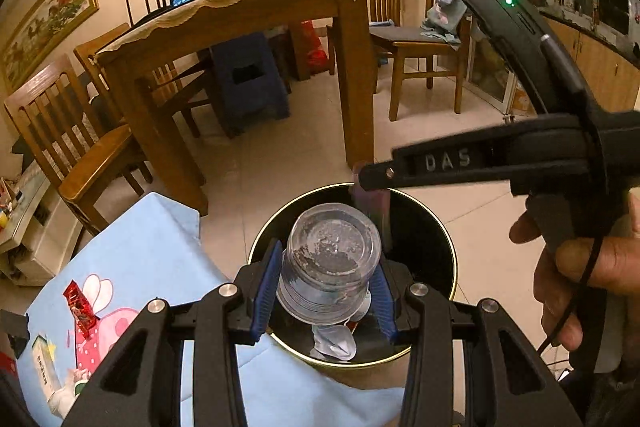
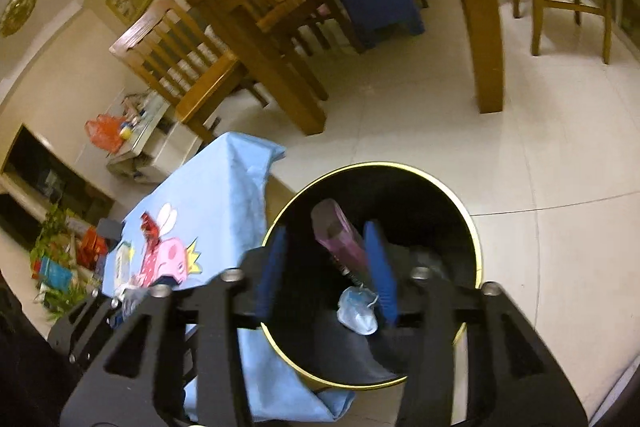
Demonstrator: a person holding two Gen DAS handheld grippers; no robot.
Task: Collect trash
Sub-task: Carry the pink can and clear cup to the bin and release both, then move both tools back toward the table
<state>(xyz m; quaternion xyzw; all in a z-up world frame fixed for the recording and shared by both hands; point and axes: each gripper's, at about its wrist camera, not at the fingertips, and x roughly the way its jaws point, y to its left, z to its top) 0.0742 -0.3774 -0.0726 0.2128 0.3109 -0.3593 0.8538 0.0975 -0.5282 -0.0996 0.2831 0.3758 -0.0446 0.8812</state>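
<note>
A black bin with a gold rim [image 1: 451, 247] stands on the floor beside a low table. My left gripper [image 1: 326, 267] is shut on a clear plastic cup [image 1: 332, 247], held bottom-first over the bin. My right gripper [image 1: 370, 177] reaches in from the right over the bin's far rim, with a purple packet [image 1: 372, 205] just below its tip. In the right wrist view my right gripper [image 2: 328, 263] is open over the bin [image 2: 477, 235]. The purple packet [image 2: 340, 239] stands loose between the blue pads [image 2: 276, 267], leaning toward the right one. A crumpled white scrap [image 2: 356, 311] lies inside.
The low table's blue cartoon cloth [image 1: 152, 247] carries a red wrapper [image 1: 80, 305] and a small carton [image 1: 44, 367]. Beyond stand a wooden dining table [image 1: 352, 75], chairs [image 1: 80, 147] and a blue stool [image 1: 248, 79]. A person's hand [image 1: 588, 267] holds the right gripper.
</note>
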